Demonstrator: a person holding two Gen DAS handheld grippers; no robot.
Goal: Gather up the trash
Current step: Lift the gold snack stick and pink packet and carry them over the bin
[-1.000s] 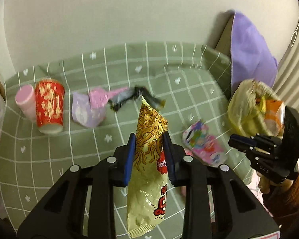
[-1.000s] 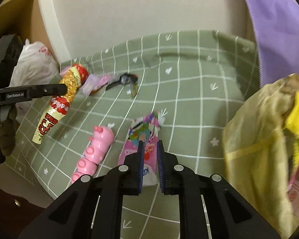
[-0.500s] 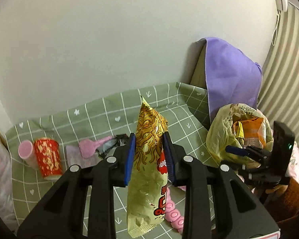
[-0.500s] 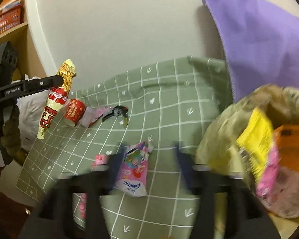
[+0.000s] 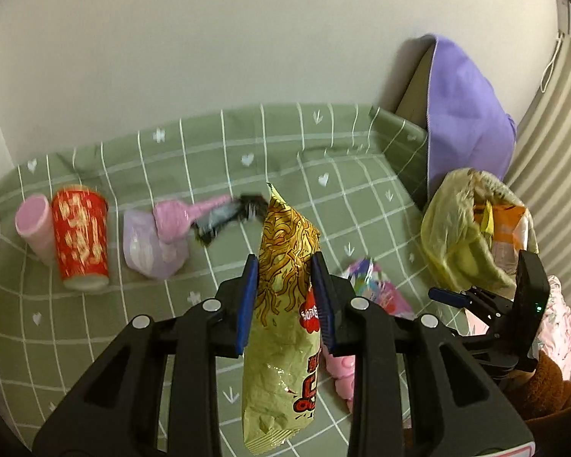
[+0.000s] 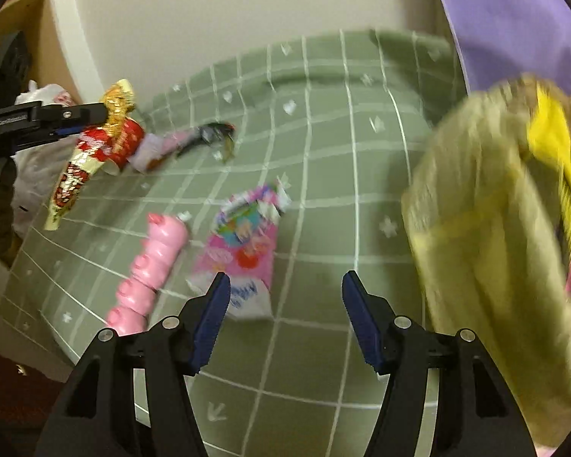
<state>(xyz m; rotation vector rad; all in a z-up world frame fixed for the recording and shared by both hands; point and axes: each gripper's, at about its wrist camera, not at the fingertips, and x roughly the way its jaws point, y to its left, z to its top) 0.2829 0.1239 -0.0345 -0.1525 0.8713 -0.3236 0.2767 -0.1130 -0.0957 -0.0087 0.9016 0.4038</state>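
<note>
My left gripper (image 5: 283, 266) is shut on a yellow noodle snack bag (image 5: 285, 342), which hangs upright above the table; the bag (image 6: 80, 167) also shows at the left of the right wrist view. My right gripper (image 6: 285, 278) is open with nothing between its fingers, over the green cloth beside a pink printed wrapper (image 6: 243, 243). A yellow trash bag (image 6: 487, 251) with wrappers inside stands just right of it. From the left wrist view, the right gripper (image 5: 449, 297) sits in front of the trash bag (image 5: 464, 236).
On the green checked tablecloth (image 5: 95, 342) stand a red paper cup (image 5: 80, 240) and a pink cup (image 5: 34, 224), with a purple wrapper (image 5: 148, 247) and a black wrapper (image 5: 228, 217) beside them. A pink ribbed bottle (image 6: 152, 266) lies near the front edge. A purple cloth (image 5: 464, 114) leans at the back right.
The right gripper's jaws went from shut to wide open. Both hands rose half a second ago and have come back down. The left gripper has kept the snack bag throughout.
</note>
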